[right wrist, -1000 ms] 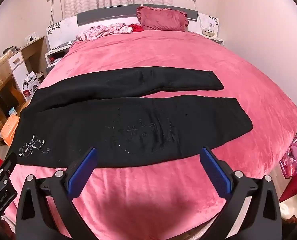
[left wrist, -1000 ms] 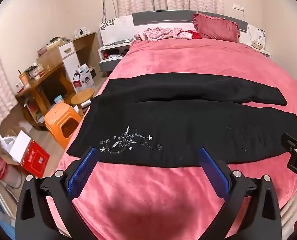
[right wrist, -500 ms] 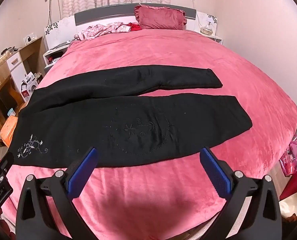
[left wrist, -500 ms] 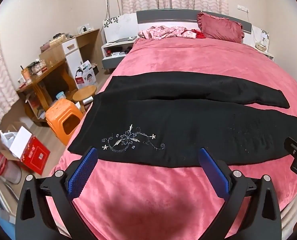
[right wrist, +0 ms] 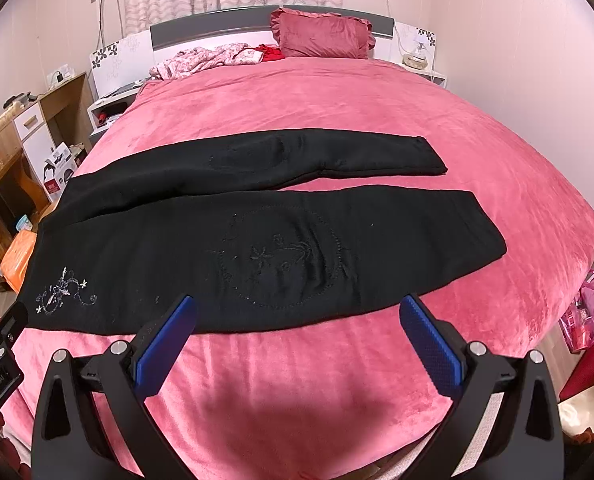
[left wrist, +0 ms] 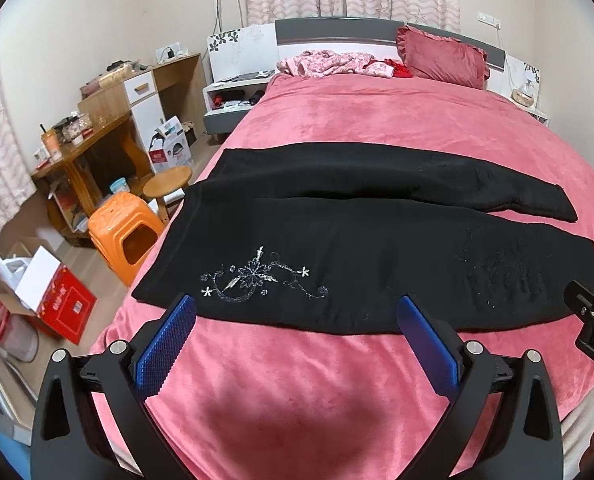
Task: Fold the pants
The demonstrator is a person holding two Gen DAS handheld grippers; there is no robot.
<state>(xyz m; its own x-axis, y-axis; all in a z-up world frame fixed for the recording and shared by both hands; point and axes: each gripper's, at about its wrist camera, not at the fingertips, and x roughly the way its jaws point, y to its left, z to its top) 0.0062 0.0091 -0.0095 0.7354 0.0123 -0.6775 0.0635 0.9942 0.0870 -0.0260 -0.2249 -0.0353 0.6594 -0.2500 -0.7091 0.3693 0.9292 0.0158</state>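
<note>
The black pants (left wrist: 377, 248) are lying flat and unfolded across the pink bedspread (left wrist: 397, 128), waistband out toward nine o'clock near the bed's edge, both legs running off toward three o'clock. The far leg is stretching along at twelve o'clock of the near one, the two splitting apart toward the cuffs with a wedge of pink showing between them. A silver floral embroidery (left wrist: 257, 280) is glinting on the near leg close to the waistband, and from the right wrist view a fainter stitched circle (right wrist: 281, 260) is showing at mid-leg. The left gripper (left wrist: 295, 324) is hovering over bare bedspread at six o'clock of the pants, its blue pads spread wide and gripping nothing, the left tip sitting right by the near hem. The right gripper (right wrist: 297, 322) is doing likewise further along the leg, jaws gaping wide and empty, tips right at the hem's edge. A red pillow (right wrist: 321, 36) is sitting at the headboard at twelve o'clock, crumpled pink clothing (right wrist: 201, 62) beside it. An orange stool (left wrist: 123, 236) is standing on the floor at nine o'clock.
</note>
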